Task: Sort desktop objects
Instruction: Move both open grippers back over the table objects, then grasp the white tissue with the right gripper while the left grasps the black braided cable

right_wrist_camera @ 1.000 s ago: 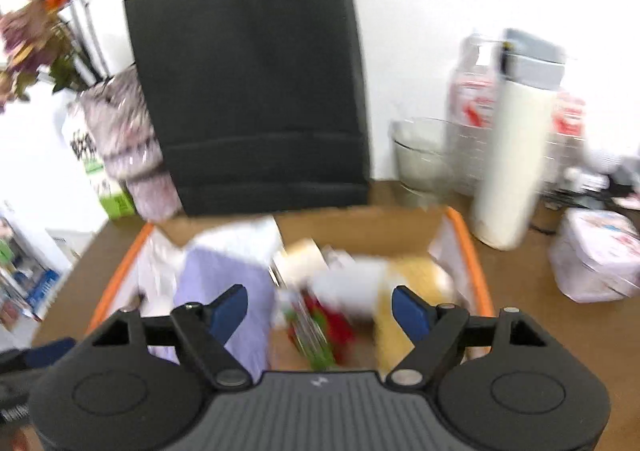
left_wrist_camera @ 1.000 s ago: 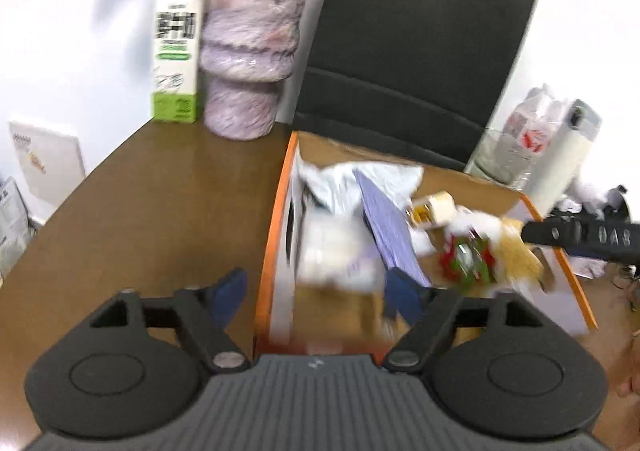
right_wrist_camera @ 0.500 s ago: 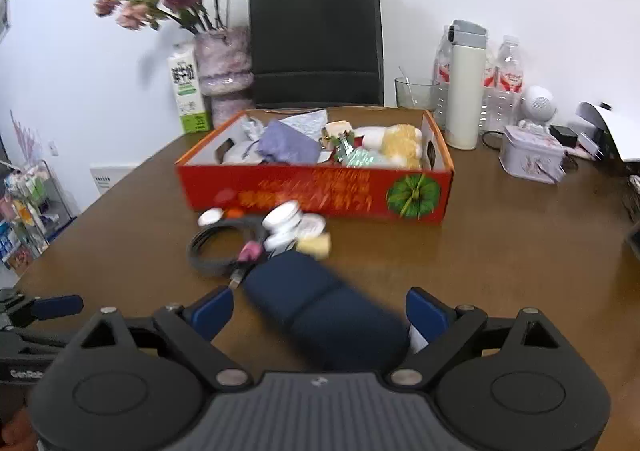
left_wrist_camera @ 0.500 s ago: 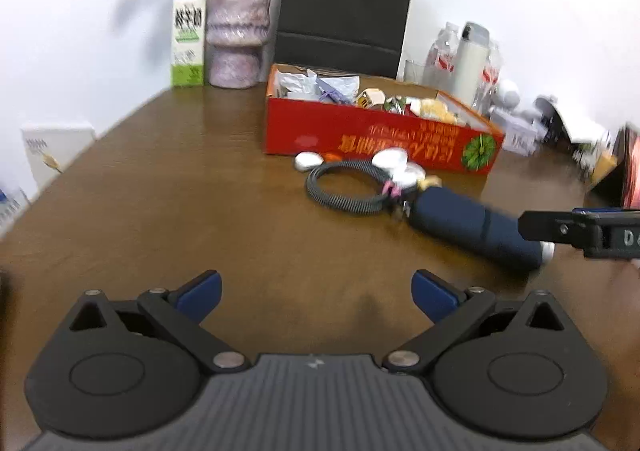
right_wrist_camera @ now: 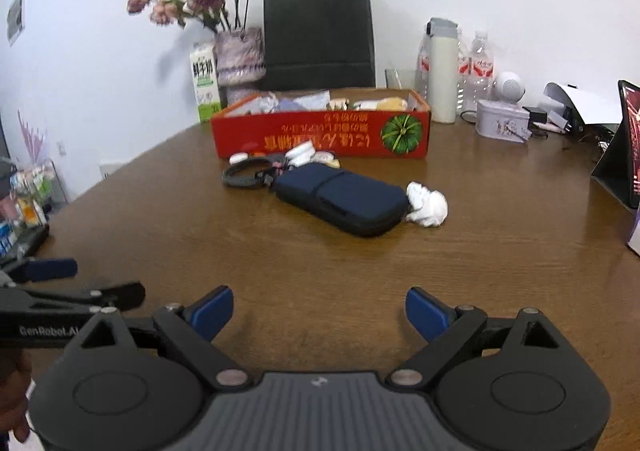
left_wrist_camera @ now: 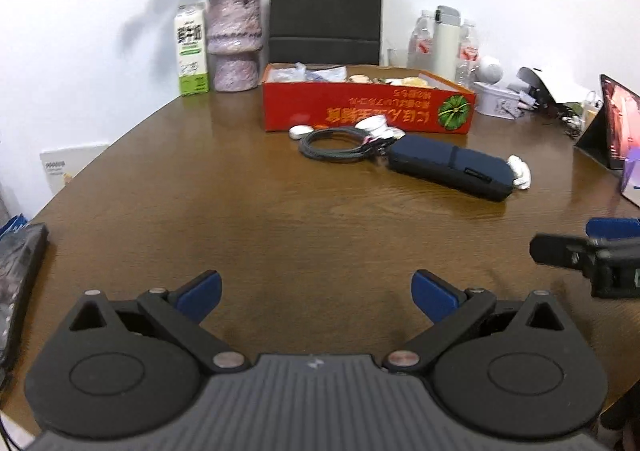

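Left gripper (left_wrist_camera: pixel 316 293): was right over the red box (left_wrist_camera: pixel 368 113); now far back, box well ahead of its fingers, jaws wider.
Right gripper (right_wrist_camera: pixel 319 311): same, nothing between fingers.

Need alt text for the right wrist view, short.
Open, empty right gripper over a brown table; ahead lie a navy zip case, crumpled white tissue, a coiled black cable and a filled red box.

pouch (right_wrist_camera: pixel 340 203) before box (right_wrist_camera: pixel 320 133) — cable (right_wrist_camera: pixel 246 175) left
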Demonstrator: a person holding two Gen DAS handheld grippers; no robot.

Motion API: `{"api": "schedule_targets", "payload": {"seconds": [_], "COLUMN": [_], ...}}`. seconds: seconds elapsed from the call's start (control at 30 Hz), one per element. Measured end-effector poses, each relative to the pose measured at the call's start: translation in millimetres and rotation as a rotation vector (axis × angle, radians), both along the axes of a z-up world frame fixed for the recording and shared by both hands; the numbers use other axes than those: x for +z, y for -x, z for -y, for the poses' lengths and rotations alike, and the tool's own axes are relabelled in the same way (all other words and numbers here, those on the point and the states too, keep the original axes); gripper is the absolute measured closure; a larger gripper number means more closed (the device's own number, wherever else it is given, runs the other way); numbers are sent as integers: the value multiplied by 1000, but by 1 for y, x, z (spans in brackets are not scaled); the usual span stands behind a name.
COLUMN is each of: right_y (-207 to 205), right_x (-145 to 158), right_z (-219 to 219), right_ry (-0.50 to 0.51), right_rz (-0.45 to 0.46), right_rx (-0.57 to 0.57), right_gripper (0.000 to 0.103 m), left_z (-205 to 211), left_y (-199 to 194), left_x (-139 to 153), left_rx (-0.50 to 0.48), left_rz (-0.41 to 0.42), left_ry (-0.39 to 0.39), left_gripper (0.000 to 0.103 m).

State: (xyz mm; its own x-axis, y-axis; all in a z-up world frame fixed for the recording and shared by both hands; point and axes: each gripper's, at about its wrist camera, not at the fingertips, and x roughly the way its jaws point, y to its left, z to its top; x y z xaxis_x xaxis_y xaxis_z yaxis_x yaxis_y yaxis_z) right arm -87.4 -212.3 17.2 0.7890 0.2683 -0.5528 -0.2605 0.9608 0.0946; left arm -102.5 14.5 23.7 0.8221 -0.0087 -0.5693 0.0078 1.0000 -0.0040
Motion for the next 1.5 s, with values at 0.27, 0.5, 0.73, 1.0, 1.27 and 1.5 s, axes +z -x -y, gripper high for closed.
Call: {"api": "schedule_targets", "payload": {"seconds": [0.27, 0.5, 0.73, 1.0, 1.27, 1.5], "right_y": [-51, -131, -175, -183, -179, -176], "right_x": [4, -6, -22, -27, -25, -23], "right_z": [46, 72, 77, 79, 81, 80], "right_ry": [-73, -96, -83, -99, -113, -107], "right_rz": [-15, -76, -97, -64, -43, -25], "right_rx": [-66, -111, -107, -58, -60, -59], "right_gripper": [23, 46, 76, 77, 79, 79], "left_z": [12, 29, 37, 44, 59, 26], "left_y": [-49, -145, -209, -219, -191, -126], "left_x": [18, 32, 6, -13, -8, 24], "left_rx": [-111, -63, -135, -253, -259, -101], "left_rz": [40, -10, -72, -63, -41, 13], "left_ry": [38, 31, -25, -123, -179, -78], "left_gripper": [7, 33, 40, 57, 80, 86]}}
